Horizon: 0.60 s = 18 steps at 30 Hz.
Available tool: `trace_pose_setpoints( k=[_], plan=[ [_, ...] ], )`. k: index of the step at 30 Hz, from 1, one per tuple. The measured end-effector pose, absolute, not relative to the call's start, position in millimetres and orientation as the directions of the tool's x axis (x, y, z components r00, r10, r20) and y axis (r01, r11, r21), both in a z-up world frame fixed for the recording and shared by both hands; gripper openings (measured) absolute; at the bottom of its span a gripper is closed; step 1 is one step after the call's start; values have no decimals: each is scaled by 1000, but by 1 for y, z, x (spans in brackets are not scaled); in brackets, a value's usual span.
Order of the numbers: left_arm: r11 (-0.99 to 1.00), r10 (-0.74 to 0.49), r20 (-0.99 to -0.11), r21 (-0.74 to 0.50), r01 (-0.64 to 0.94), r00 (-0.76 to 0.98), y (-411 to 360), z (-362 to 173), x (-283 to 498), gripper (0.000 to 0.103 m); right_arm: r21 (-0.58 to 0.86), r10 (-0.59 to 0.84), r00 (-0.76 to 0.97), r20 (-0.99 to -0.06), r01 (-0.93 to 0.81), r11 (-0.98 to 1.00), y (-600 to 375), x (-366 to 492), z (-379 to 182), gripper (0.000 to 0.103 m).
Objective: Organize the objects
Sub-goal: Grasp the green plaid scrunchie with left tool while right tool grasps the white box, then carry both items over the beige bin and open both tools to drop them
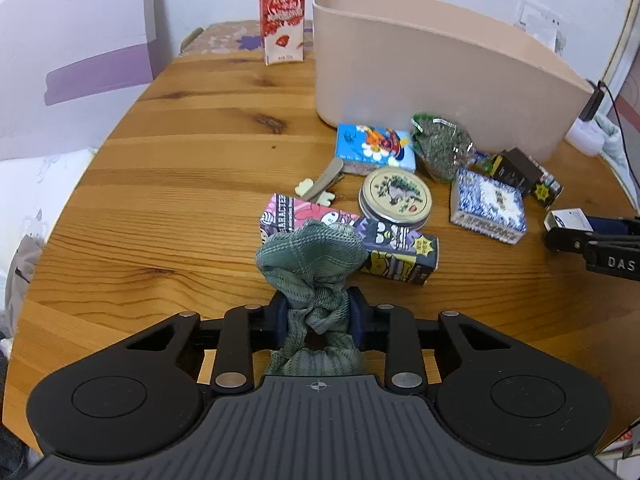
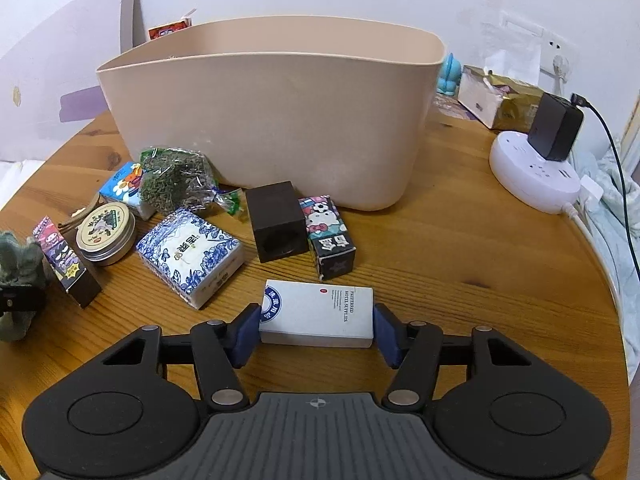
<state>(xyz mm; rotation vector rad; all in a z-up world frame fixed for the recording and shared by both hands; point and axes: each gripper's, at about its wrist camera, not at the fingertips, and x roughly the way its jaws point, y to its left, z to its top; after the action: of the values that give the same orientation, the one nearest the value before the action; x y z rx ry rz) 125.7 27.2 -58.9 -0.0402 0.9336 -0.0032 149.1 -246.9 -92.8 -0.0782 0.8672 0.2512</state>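
Fingers on left gripper (image 1: 319, 316) pinched nearly shut on green cloth (image 1: 312, 254), bunched, hanging out both sides of the pads. Soft, light, no fixed shape; probably drapes and snags, so grip the bulk, not an edge. Right gripper (image 2: 316, 326) at mid-width, pads against both short ends of white box (image 2: 318, 312); can't tell if it's lifted off the wooden table (image 2: 460, 264). Flat cardboard, stiff, smooth, likely light; end-to-end hold looks fine. Beige bin (image 2: 276, 120) stands behind the clutter, rigid matte plastic, tall walls. Round tin (image 2: 106, 230), blue-white tissue pack (image 2: 190, 254), dark box (image 2: 276, 222) lie loose in front of it.
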Motion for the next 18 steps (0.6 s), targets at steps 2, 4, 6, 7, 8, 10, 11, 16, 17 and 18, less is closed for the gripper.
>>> trace_pose_setpoints(
  k=[2, 4, 6, 7, 8, 10, 11, 16, 17, 18],
  plan=[
    [999, -22, -787, -40, -16, 617, 26, -49, 121, 30, 47, 201, 629, -751, -252, 966, -252, 144, -85, 57],
    [999, -21, -768, -39, -14, 640, 24, -38, 118, 30, 45, 207, 652, -730, -256, 966, -258, 139, -73, 57],
    [999, -20, -745, -37, -11, 666, 22, -25, 115, 30, 42, 208, 677, -706, -254, 966, -264, 134, -62, 57],
    [999, -22, -733, -38, -8, 680, 21, -19, 115, 30, 40, 207, 690, -693, -249, 968, -267, 133, -57, 57],
    [999, -24, -720, -38, -5, 694, 19, -12, 116, 30, 39, 204, 702, -682, -244, 969, -270, 133, -52, 57],
    [999, -16, -693, -31, -7, 721, 17, 0, 122, 30, 40, 204, 723, -659, -237, 971, -276, 133, -41, 57],
    [1000, -9, -678, -24, -10, 735, 15, 7, 126, 30, 40, 203, 734, -648, -233, 972, -279, 134, -37, 57],
    [1000, -1, -609, -1, 0, 793, 5, 38, 149, 30, 37, 192, 792, -580, -210, 977, -294, 145, -9, 57],
    [1000, -2, -601, 1, 4, 799, 3, 42, 155, 30, 34, 189, 802, -566, -207, 978, -296, 149, -4, 57],
    [1000, -4, -595, 2, 7, 804, 1, 45, 162, 30, 30, 187, 812, -552, -205, 978, -297, 152, 1, 57]
  ],
)
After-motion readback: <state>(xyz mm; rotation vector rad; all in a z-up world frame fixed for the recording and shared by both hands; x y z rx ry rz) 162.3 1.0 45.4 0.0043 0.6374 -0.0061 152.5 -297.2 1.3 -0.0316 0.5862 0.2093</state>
